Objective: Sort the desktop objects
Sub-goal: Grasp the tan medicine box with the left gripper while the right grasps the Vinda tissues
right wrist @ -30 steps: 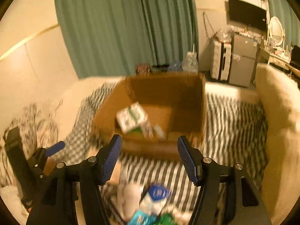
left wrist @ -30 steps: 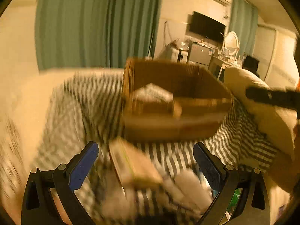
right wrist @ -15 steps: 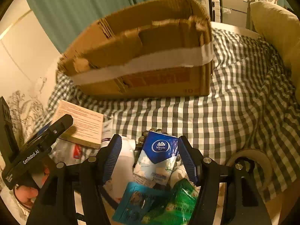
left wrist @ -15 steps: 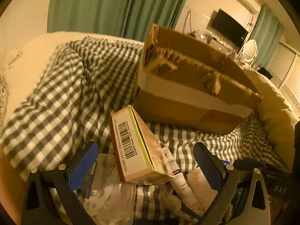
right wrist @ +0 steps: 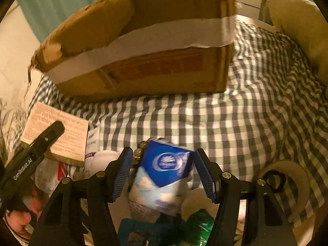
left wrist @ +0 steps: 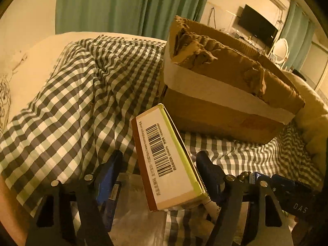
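A torn cardboard box point(left wrist: 225, 94) with white tape stands on the checked cloth; it also shows in the right wrist view point(right wrist: 143, 47). My left gripper point(left wrist: 158, 169) is open around a flat carton with a barcode point(left wrist: 164, 160); its right pad is close to the carton, the left pad is apart. The carton also shows in the right wrist view point(right wrist: 57, 131). My right gripper point(right wrist: 163, 172) is open around a blue and white tissue pack point(right wrist: 164, 176), its pads close to both sides.
A pile of small things lies by the grippers: a white tube point(right wrist: 92, 143), a clear plastic bag point(left wrist: 135, 215), green packets point(right wrist: 196, 225), a tape roll point(right wrist: 287, 184). A cream pillow point(right wrist: 303, 24) lies at the right. The checked cloth point(left wrist: 71, 102) is creased.
Both grippers have moved down and forward to the pile. The left gripper's jaws have narrowed around the carton. The tissue pack now sits between the right pads.
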